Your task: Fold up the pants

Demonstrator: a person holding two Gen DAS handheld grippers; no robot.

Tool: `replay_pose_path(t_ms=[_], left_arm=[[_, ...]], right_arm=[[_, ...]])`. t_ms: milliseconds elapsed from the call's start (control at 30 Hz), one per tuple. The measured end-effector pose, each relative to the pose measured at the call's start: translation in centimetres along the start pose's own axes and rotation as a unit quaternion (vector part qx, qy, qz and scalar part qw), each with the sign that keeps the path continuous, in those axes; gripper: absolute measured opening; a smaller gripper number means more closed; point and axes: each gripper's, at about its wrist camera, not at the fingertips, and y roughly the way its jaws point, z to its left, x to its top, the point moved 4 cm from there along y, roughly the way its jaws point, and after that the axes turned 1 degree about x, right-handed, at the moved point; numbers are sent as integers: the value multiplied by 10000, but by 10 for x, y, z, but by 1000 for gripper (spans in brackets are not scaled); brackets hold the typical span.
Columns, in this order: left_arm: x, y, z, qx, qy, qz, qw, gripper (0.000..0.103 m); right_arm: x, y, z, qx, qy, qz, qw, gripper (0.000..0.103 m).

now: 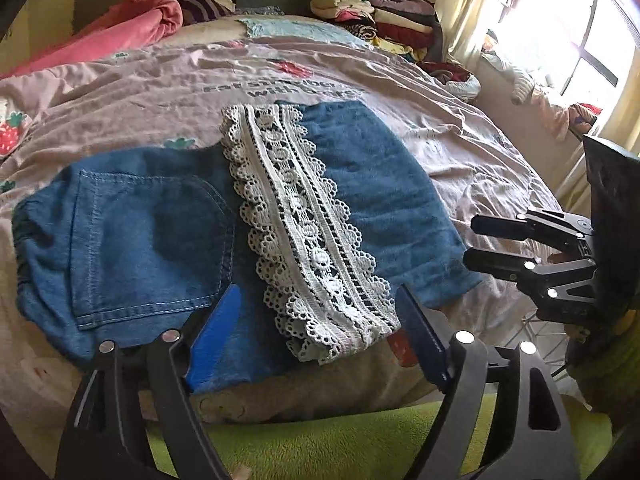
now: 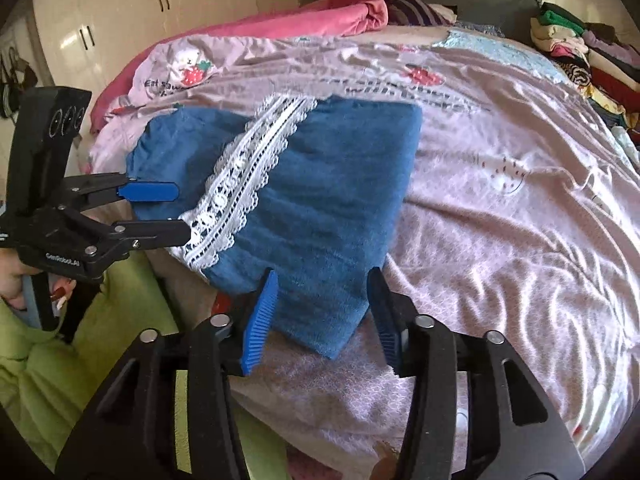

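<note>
Blue denim shorts point(image 1: 152, 236) with a white lace hem point(image 1: 308, 232) lie folded on the pink bedsheet point(image 1: 120, 92), near the bed's front edge. My left gripper point(image 1: 316, 320) is open and empty, its blue pads point(image 1: 218, 328) hovering over the near edge of the shorts. My right gripper point(image 2: 324, 312) is open and empty, its fingers on either side of the near right corner of the shorts point(image 2: 320, 216). The right gripper also shows in the left wrist view point(image 1: 476, 240), beside the shorts' right end. The left gripper shows in the right wrist view point(image 2: 168, 212), at the lace point(image 2: 240, 184).
A pink blanket point(image 1: 132, 24) lies bunched at the bed's head. Stacks of folded clothes point(image 1: 384, 16) stand at the far right by a bright window point(image 1: 560, 32). A green fleece garment point(image 1: 340, 440) is just below the bed's front edge. White wardrobes point(image 2: 132, 12) stand far left.
</note>
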Motion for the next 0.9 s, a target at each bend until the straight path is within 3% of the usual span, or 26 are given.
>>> replay_pose_path(t_ms=[267, 433, 500, 900], left_arm=[[5, -12, -2, 131, 46, -135, 9998, 91], [7, -17, -1, 209, 42, -196, 9996, 91], [7, -18, 0, 275, 30, -210, 9994, 98], [7, -20, 4, 318, 31, -263, 9991, 98]], right_arm=[[8, -12, 0, -78, -12, -152, 9999, 55], [16, -20, -1, -151, -32, -296, 9994, 61], [20, -23, -2, -208, -32, -368, 9991, 68], [62, -20, -7, -308, -184, -608, 9975, 75]])
